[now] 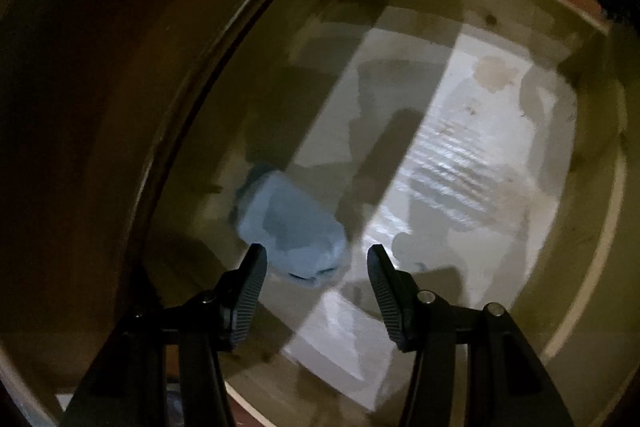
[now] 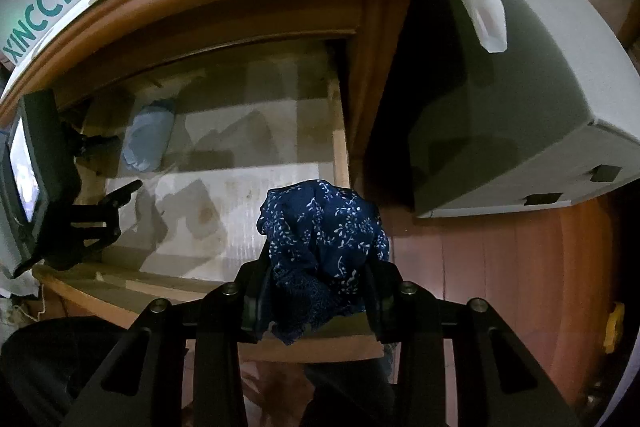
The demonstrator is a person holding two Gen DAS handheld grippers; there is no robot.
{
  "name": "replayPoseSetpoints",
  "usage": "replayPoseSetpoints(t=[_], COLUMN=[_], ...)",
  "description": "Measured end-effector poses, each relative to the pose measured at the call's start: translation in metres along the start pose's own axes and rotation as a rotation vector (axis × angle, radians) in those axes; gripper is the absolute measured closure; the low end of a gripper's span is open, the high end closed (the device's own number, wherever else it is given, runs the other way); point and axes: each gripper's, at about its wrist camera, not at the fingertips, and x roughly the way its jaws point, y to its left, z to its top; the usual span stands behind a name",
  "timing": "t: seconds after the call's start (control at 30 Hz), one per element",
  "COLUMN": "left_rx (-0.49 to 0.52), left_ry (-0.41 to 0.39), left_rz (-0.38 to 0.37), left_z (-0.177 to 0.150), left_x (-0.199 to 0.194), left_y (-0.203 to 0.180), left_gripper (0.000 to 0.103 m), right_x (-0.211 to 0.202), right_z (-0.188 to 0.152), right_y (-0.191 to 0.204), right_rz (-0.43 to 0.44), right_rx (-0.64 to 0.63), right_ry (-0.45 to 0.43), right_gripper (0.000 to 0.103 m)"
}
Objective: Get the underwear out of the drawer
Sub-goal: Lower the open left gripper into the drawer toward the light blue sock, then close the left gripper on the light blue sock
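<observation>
My left gripper (image 1: 316, 259) fingers stand partly open and empty, poised above one pale blue folded underwear (image 1: 290, 227) lying near the left wall of the open wooden drawer (image 1: 592, 267). My right gripper (image 2: 316, 291) fingers are clamped on one dark blue white-sprigged underwear (image 2: 324, 231), held over the drawer's front right corner.

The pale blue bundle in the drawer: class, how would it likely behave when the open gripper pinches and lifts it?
The pale blue bundle looks like soft folded cloth, so it probably squashes and droops. It seems light. Loosely rolled, it may unfold, much as the dark patterned underwear hangs limp in the right gripper.
</observation>
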Motion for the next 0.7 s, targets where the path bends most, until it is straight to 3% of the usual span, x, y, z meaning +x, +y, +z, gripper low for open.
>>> replayPoseSetpoints(t=[0.27, 0.6, 0.7], left_rx=[0.136, 0.523, 0.606], left_ry=[0.003, -0.021, -0.007], left_rz=[0.14, 0.388, 0.391], left_z=[-0.005, -0.026, -0.032], left_x=[0.002, 0.0, 0.003], left_y=[-0.015, -0.036, -0.042], left_gripper=[0.049, 0.049, 0.049], right_x=[0.002, 0.002, 0.001], right_z=[0.002, 0.003, 0.003], right_y=[0.002, 0.0, -0.001], right_rz=[0.01, 0.023, 0.03], right_rx=[-0.005, -0.004, -0.003], right_ry=[0.008, 0.006, 0.003], right_gripper=[0.068, 0.068, 0.068])
